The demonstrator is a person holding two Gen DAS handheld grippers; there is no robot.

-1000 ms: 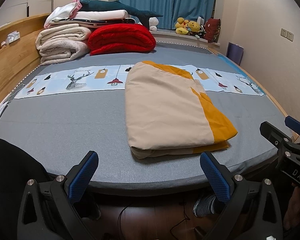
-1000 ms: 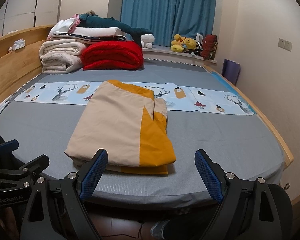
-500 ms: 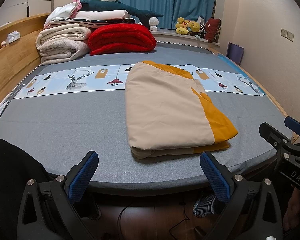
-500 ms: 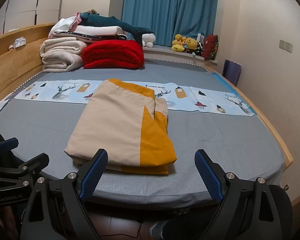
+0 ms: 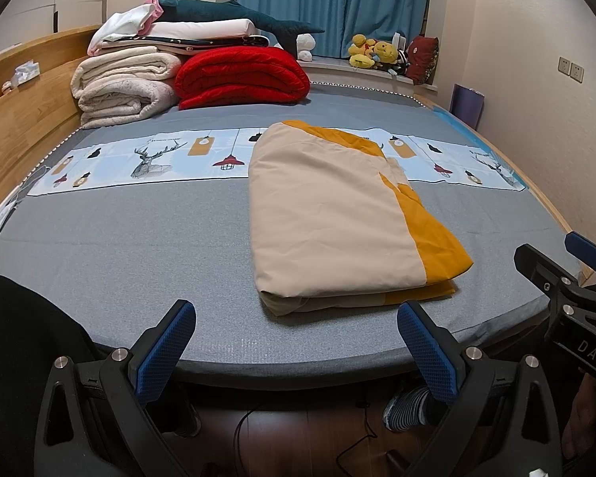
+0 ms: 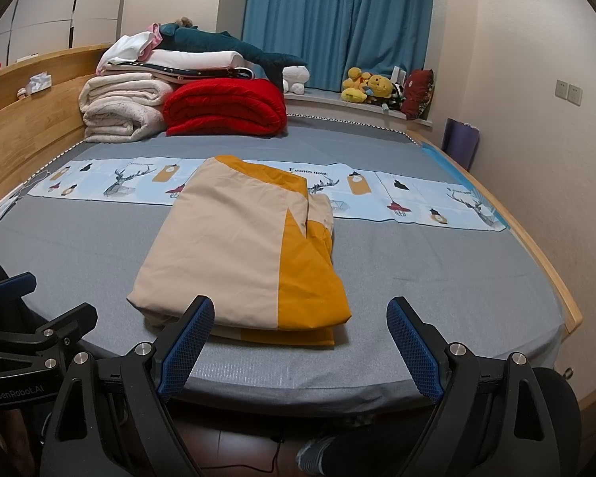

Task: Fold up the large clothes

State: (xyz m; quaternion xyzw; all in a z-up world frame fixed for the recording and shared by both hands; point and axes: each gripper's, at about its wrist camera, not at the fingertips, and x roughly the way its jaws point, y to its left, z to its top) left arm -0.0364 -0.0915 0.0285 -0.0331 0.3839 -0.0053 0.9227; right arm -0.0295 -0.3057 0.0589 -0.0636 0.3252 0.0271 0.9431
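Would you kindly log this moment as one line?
left gripper: open | right gripper: open | beige-and-orange cloth: folded on bed, untouched

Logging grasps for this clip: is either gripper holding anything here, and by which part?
Nothing is held. The left gripper and right gripper both stand open at the bed's near edge, short of the folded beige and orange cloth, which lies free on the bed.
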